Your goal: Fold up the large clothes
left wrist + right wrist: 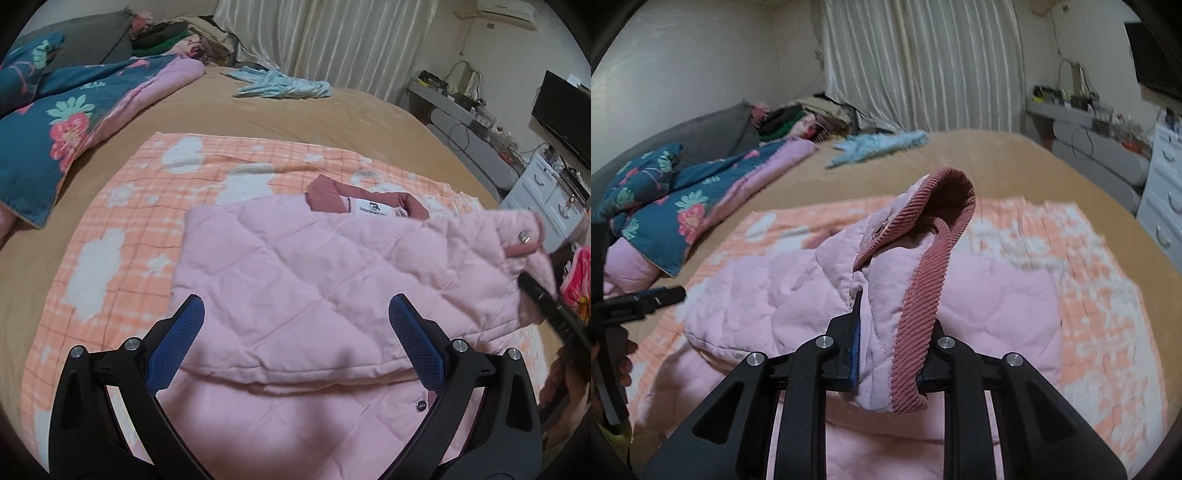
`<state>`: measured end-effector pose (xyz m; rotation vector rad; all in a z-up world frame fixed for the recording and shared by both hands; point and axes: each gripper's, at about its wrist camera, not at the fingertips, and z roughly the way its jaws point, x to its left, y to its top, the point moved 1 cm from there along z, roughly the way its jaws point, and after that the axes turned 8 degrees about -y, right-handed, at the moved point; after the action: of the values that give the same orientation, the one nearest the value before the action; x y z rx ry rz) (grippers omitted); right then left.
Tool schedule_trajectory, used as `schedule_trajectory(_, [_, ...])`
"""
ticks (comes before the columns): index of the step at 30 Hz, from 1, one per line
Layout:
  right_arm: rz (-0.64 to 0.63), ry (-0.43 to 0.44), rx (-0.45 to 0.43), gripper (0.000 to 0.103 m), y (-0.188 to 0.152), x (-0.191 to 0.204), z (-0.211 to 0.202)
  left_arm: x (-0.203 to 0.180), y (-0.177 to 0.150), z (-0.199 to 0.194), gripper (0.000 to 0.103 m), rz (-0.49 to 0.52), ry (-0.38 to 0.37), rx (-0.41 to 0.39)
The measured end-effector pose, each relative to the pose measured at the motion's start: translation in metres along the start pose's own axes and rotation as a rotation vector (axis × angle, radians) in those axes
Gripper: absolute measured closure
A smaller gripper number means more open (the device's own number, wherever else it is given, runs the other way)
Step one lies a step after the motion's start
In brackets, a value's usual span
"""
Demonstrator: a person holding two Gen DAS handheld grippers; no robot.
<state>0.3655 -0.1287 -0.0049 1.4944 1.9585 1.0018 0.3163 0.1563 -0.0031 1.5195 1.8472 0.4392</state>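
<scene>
Pinching the jacket cuff [916, 295], right tongs [894, 332] clamped.

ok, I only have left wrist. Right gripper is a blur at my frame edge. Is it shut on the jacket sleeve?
Observer: Yes, the right gripper is shut on the sleeve cuff, with the corduroy trim clamped in it.
Operator: Cuff lifted or dragging?
Observer: Lifted; its opening stands above the pink quilted jacket.
Operator: Can you see the left gripper?
Observer: Yes, side-on near the jacket's edge, a hand behind it.
</scene>
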Motion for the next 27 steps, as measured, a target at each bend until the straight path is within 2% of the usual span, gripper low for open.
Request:
schedule_trajectory(6, [0.038,-0.015,0.073,0.083,-0.027,-0.011,0.022,-0.013,-0.002,0.023,0.009,0.035,-0.001,0.046])
schedule_trajectory(11, [0.055,-0.026,0.107,0.077,-0.037,-0.016,0.027,-0.019,-0.007,0.036,0.009,0.046,-0.005,0.076])
schedule_trajectory(15, [0.096,-0.039,0.133,0.063,-0.043,-0.022,0.027,-0.022,-0.009,0.047,0.009,0.050,-0.004,0.093])
schedule_trajectory(19, [0.135,-0.077,0.106,0.032,-0.045,-0.029,0.014,-0.023,-0.011,0.058,0.009,0.054,0.005,0.119])
schedule_trajectory(22, [0.150,-0.098,0.068,0.021,-0.042,-0.033,0.001,-0.020,-0.015,0.070,0.009,0.050,0.008,0.153])
schedule_trajectory(27, [0.118,-0.105,0.021,0.013,-0.027,-0.026,-0.018,-0.013,-0.021,0.085,0.009,0.043,0.007,0.187])
